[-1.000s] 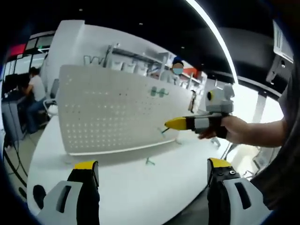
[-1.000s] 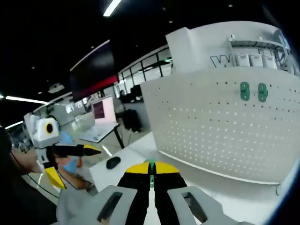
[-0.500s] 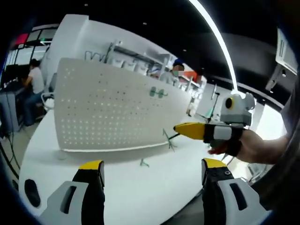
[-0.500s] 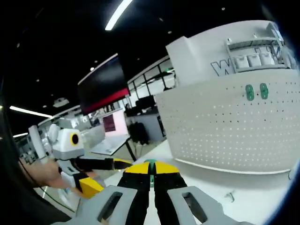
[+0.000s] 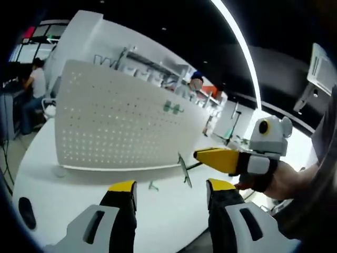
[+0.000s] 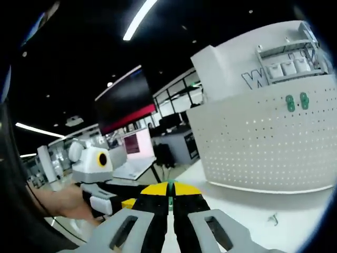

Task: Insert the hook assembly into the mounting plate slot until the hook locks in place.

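Note:
The white perforated mounting plate point(image 5: 116, 126) stands upright on the white table point(image 5: 68, 190); it also fills the right side of the right gripper view point(image 6: 263, 147). Two green hooks point(image 5: 169, 107) hang high on it point(image 6: 296, 101). My right gripper point(image 5: 199, 154) comes in from the right, shut on a thin green hook assembly point(image 5: 184, 168) just ahead of my left gripper point(image 5: 172, 185), which is open and holds nothing. In its own view my right gripper point(image 6: 169, 191) pinches the green hook assembly point(image 6: 169, 185). A loose hook point(image 5: 152, 185) lies on the table point(image 6: 272, 217).
A black mouse point(image 5: 23, 205) lies at the table's left end. A person sits at a desk far left point(image 5: 34, 84), another stands behind the plate point(image 5: 196, 81). A hand point(image 6: 58, 200) holds the left gripper. Shelving rises behind the plate point(image 6: 284, 58).
The left jaws have drawn closer together but stay apart. My right gripper with the hook has come nearer to the left jaws. Both cameras have shifted.

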